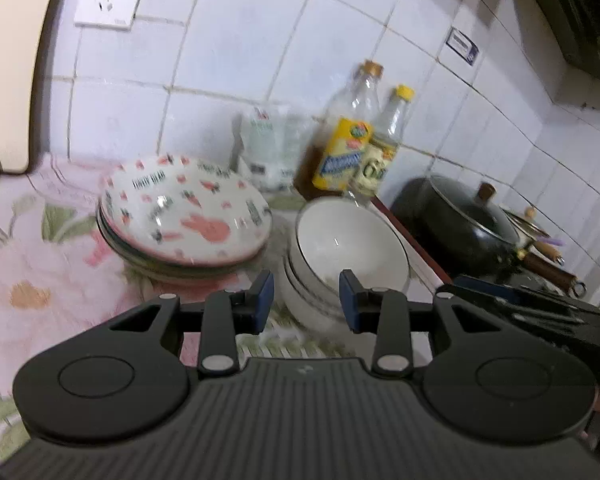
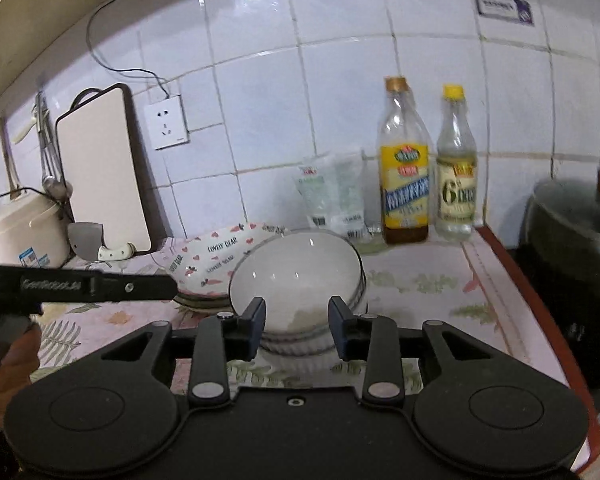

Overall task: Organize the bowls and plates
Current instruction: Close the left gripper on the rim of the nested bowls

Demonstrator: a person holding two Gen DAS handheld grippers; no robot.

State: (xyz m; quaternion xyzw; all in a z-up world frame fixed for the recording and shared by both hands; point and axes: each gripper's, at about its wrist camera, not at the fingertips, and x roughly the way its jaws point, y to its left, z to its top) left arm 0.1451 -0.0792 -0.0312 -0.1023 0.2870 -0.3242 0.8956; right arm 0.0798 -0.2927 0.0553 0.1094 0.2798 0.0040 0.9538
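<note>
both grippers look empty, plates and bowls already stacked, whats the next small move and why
Probably draw both grippers back a little. The patterned plates sit in one pile and the white bowls in another beside it, while the left gripper and right gripper are open and hold nothing.

White glazed tiles [image 2: 260, 92] with grey grout cover the wall, catching a bright glare of lamp light high up. A white socket [image 2: 167, 122] sits on the tiles, a thin cable running up from it. The tabletop [image 2: 420, 280] wears a pink floral cloth. A pale cutting board [image 2: 104, 176] leans against the wall.
</note>
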